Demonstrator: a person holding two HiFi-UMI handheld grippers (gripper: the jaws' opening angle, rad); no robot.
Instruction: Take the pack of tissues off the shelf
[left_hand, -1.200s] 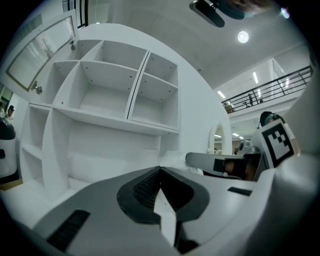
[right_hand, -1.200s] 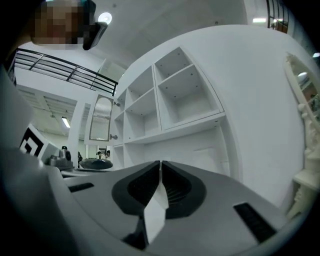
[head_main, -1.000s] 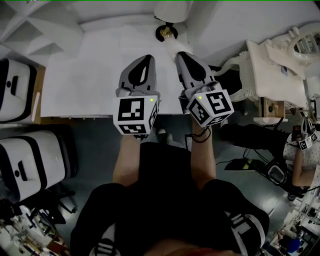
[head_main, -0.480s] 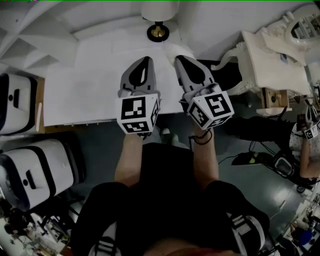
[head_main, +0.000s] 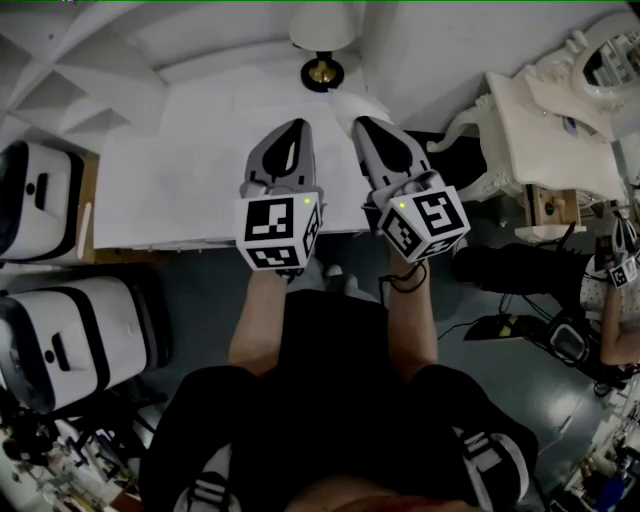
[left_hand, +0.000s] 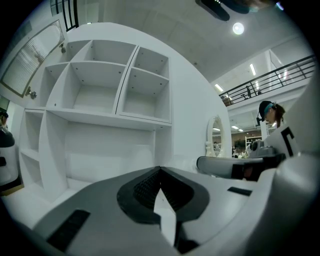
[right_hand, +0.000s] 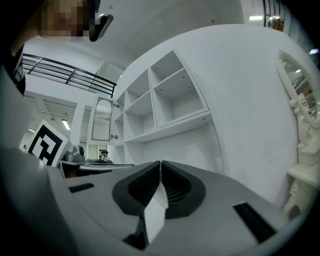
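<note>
Ahead of the person stands a white shelf (left_hand: 110, 119) with open bays, rising from a white table (head_main: 160, 190). At the back of the wide lower bay, against its rear wall, the left gripper view shows a pale oblong block that looks like the pack of tissues (left_hand: 107, 160). It is white on white, so its edges are faint and I cannot be sure of it.

The left hand-held gripper (head_main: 296, 125) is held over the table and points toward that bay. In its own view (left_hand: 160, 169) the jaws meet at the tip with nothing between them. The pale block sits beyond the tip and a little to its left, well apart from it.

The right hand-held gripper (head_main: 362, 122) lies just beside the left one and points the same way. Its own view (right_hand: 160, 163) shows the jaws pressed together and empty, with the shelf's bays ahead and to the left. From this side I cannot make out the pack.

From the head view, both marker cubes sit over the table's near edge, and a lamp (head_main: 322, 70) stands on the table beyond the two tips. An ornate white dresser (head_main: 545, 130) stands to the right.
</note>
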